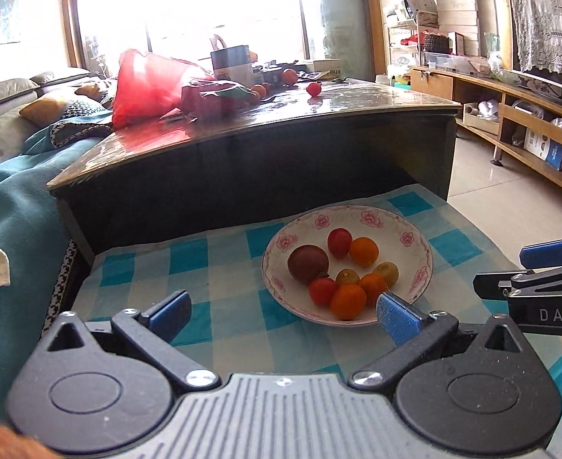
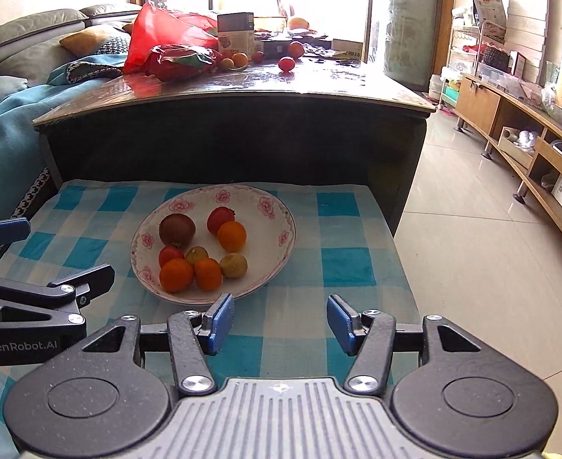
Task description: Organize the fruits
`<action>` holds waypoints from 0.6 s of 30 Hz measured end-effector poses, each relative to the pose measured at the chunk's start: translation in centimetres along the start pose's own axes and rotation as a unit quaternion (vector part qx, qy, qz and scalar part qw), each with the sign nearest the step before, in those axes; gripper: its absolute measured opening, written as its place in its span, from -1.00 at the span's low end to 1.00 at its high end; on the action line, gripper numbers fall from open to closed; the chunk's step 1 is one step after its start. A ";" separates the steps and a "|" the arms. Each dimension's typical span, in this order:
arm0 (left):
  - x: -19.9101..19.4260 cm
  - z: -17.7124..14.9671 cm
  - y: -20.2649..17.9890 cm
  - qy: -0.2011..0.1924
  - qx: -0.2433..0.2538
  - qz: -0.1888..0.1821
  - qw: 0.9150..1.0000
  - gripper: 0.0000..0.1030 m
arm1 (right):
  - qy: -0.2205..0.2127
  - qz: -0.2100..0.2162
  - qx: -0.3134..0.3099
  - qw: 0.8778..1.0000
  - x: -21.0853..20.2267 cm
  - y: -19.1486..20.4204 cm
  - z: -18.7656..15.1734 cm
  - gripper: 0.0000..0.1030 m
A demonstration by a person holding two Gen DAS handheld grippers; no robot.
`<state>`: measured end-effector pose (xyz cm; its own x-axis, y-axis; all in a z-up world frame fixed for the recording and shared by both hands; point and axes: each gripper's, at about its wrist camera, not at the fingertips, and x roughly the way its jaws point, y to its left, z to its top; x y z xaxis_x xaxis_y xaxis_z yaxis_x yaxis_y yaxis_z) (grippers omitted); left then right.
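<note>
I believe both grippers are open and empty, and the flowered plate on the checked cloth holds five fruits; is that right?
Not quite: the plate holds eight fruits, not five, as the right wrist view shows. The rest stands: the left gripper and right gripper are open and empty, and the plate sits on the checked cloth.

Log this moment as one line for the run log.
left gripper open, empty | right gripper open, empty | fruits in plate | checkered cloth

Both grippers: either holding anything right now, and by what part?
Nothing is held. The left gripper and the right gripper both stand open and empty over the blue checked cloth, short of the white floral plate of small fruits.
</note>
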<state>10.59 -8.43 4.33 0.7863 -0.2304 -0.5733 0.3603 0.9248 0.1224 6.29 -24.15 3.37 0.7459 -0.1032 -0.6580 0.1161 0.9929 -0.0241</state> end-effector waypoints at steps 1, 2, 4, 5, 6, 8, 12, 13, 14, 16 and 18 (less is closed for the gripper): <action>-0.2 -0.2 0.1 0.002 0.000 0.001 1.000 1.00 | 0.001 0.000 0.001 1.000 -0.2 0.1 -0.2 -0.05; -0.3 -0.4 0.2 0.006 -0.002 0.001 1.000 1.00 | 0.002 -0.001 0.002 1.000 -0.3 0.1 -0.5 -0.05; -0.6 -0.9 0.3 0.013 -0.006 -0.003 1.000 1.00 | 0.006 -0.002 0.004 1.000 -0.7 0.3 -1.1 -0.04; -0.8 -1.2 0.3 0.016 -0.006 -0.004 1.000 1.00 | 0.009 -0.002 0.005 1.000 -0.8 0.4 -1.5 -0.04; -0.9 -1.4 0.3 0.020 -0.005 -0.004 1.000 1.00 | 0.011 -0.001 0.006 1.000 -1.0 0.5 -1.7 -0.04; -1.2 -1.8 0.2 0.034 -0.003 -0.008 0.999 1.00 | 0.014 0.000 0.009 1.000 -1.3 0.7 -2.3 -0.04; -1.9 -2.4 0.3 0.046 -0.007 -0.005 0.999 1.00 | 0.017 0.005 0.017 1.000 -2.2 1.2 -3.3 -0.04; -2.1 -2.5 0.3 0.045 -0.007 -0.004 0.999 1.00 | 0.017 0.005 0.017 1.000 -2.4 1.3 -3.4 -0.04; -2.3 -2.6 0.3 0.045 -0.007 -0.004 0.999 1.00 | 0.017 0.004 0.017 1.000 -2.7 1.4 -3.7 -0.04; -2.8 -2.9 0.3 0.044 -0.010 -0.005 0.999 1.00 | 0.020 0.003 0.020 1.000 -3.0 1.5 -4.1 -0.04; -3.3 -3.3 0.3 0.042 -0.011 -0.005 0.999 1.00 | 0.023 0.002 0.023 0.999 -3.3 1.6 -4.6 -0.04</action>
<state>6.48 -6.46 3.56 0.7373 -0.2153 -0.6403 0.3571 0.9288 0.0989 0.97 -21.98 2.06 0.7158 -0.0954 -0.6918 0.1446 0.9894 0.0132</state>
